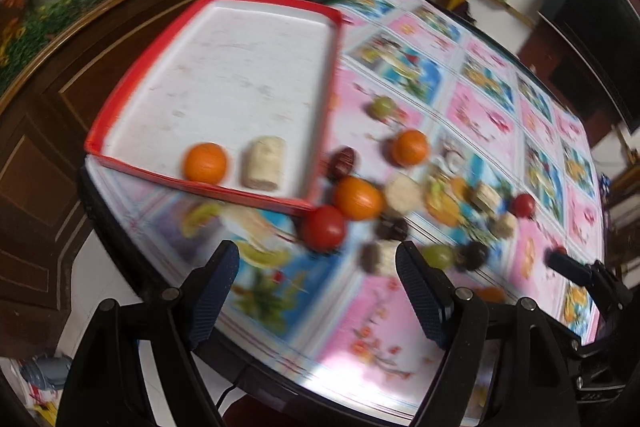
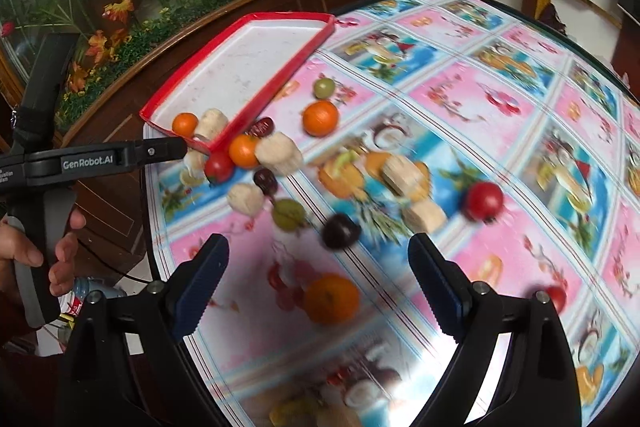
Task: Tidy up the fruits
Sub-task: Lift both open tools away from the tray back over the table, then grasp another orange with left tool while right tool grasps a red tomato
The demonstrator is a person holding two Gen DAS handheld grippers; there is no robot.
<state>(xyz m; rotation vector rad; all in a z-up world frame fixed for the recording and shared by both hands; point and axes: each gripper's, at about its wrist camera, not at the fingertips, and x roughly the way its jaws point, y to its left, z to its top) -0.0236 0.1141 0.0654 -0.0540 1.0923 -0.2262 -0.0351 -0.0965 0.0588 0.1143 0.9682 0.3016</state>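
Both grippers were held open and empty above the table: the left gripper [image 1: 316,291] near the red-rimmed tray [image 1: 120,107], the right gripper [image 2: 320,287] over a loose orange [image 2: 331,299]. One orange [image 1: 205,163] and a pale cut chunk [image 1: 265,163] were already laid in the tray, presumably sorted; the other fruits were left scattered on the patterned tablecloth [image 2: 480,99].

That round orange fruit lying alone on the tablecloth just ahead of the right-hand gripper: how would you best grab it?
Come from above and clamp across its widest middle. The round orange fruit is smooth with no stem to hold, and the tablecloth looks bare on both its sides, so the open right gripper has room to straddle it. The picture is blurred, so this is a judgement.
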